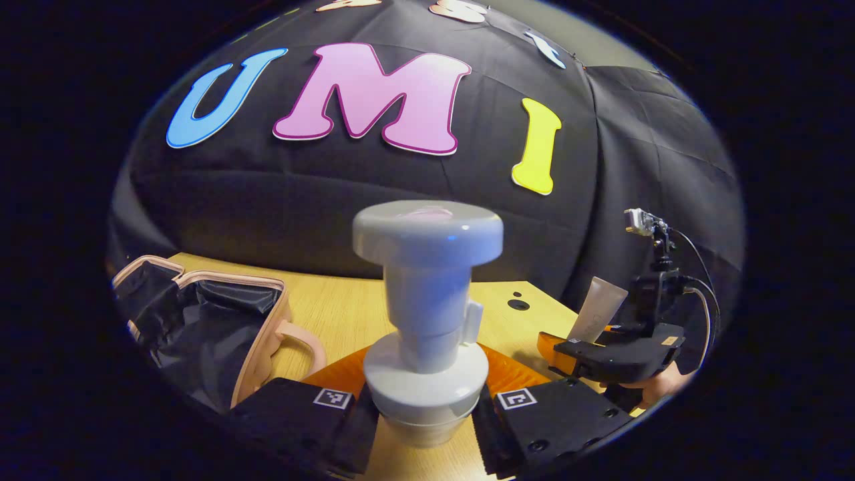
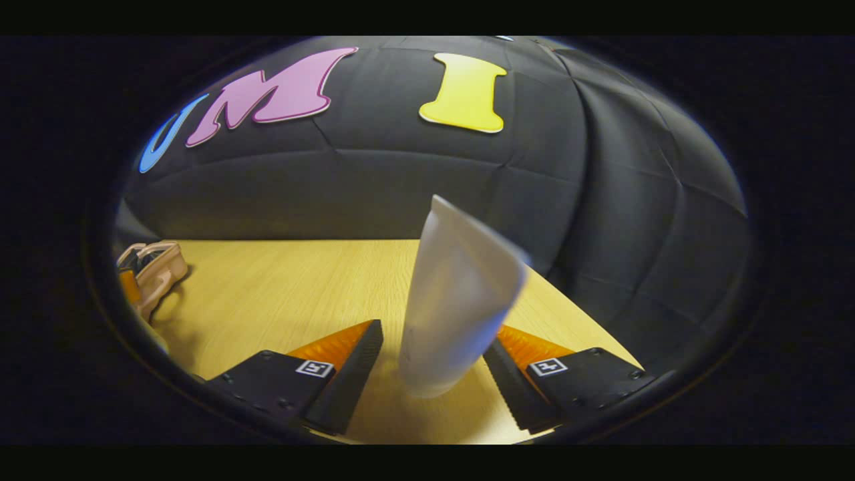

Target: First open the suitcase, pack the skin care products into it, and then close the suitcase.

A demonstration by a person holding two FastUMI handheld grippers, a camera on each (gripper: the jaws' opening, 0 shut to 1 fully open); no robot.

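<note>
Two grippers hold things: the left gripper point(image 1: 425, 417) squeezes a pump bottle point(image 1: 427, 314); the right gripper point(image 2: 433, 381), partly open, touches a tube point(image 2: 454, 300) on one side, near the table's point(image 2: 280, 294) right edge.

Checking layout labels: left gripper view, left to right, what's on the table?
Suitcase → pump bottle → tube in the right gripper.

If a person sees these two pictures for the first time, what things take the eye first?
In the left gripper view, a pale pump bottle stands upright between the left gripper fingers. In the right gripper view, a white tube leans between the right gripper fingers. The open pink suitcase lies left on the wooden table.
</note>
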